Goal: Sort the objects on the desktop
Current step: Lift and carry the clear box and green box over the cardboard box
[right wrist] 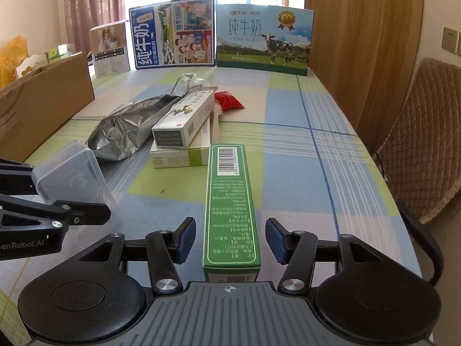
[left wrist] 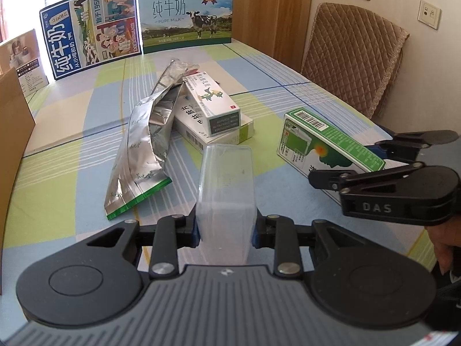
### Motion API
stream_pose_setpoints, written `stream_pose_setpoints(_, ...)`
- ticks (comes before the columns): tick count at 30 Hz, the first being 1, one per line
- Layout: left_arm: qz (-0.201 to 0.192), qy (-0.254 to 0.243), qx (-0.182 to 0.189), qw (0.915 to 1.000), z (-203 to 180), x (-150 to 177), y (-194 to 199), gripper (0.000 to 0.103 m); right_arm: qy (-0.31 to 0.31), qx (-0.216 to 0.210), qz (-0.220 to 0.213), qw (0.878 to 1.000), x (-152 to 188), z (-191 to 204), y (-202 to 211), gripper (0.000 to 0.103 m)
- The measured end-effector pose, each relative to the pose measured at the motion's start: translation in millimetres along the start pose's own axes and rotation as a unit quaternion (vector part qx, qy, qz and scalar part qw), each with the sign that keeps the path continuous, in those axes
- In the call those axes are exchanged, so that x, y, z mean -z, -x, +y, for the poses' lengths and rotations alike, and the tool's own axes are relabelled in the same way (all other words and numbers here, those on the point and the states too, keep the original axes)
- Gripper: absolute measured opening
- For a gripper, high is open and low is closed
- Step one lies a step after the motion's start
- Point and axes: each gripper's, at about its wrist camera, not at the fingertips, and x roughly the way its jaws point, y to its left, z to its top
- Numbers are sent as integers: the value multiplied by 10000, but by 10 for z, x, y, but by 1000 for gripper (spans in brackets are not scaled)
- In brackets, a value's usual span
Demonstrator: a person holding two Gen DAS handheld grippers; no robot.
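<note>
A foil bag (left wrist: 144, 150) and stacked cartons (left wrist: 213, 115) are left mid-desk (right wrist: 288, 173), unsorted. A green box (right wrist: 230, 201) is straddled by the right tool (right wrist: 230, 239), pads apart, seemingly for gripping. A clear case (left wrist: 226, 196) is clamped in the left tool (left wrist: 226, 230), likely for carrying.

Both cameras sit low on hand-held tools, each looking forward and downward along its own claw over the checked blue, green and white cloth-covered worktop (left wrist: 72, 155) toward the two upright printed milk cartons (left wrist: 184, 17) at its far end. The left wrist view has the left claw (left wrist: 226, 230) filling the lower frame, very close, with the right claw (left wrist: 343, 161) entering at the right edge. The right wrist view has the right claw (right wrist: 230, 239) across the bottom and the left claw (right wrist: 72, 199) entering at the lower left. Both views share the crumpled silver foil bag (left wrist: 144, 150), the stacked white boxes (left wrist: 213, 115) at mid-frame, and the long green and white box (left wrist: 322, 141).
</note>
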Motion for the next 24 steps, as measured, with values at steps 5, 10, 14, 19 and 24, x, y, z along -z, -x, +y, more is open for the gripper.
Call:
stream_pose_setpoints(5, -19, -21, 7, 10000, -12, -3, 22, 26, 31, 45, 28, 10000, 12, 20, -48, 27)
stream_pose_setpoints(10, -69, -19, 37, 10000, -12, -21, 64, 26, 3, 117, -4, 9999, 36, 33, 29, 27)
stream_pose_setpoints(14, -132, -13, 48, 9999, -18, -43, 135, 26, -62, 113, -74, 9999, 39, 54, 160, 27)
stream_pose_setpoints(19, -222, 31, 44, 9997, -3, -73, 267, 26, -132, 131, -125, 9997, 37, 108, 318, 27)
stream_pose_setpoints(24, -321, 68, -4, 9995, 40, -149, 447, 26, -127, 111, -211, 9996, -2, 190, 475, 27)
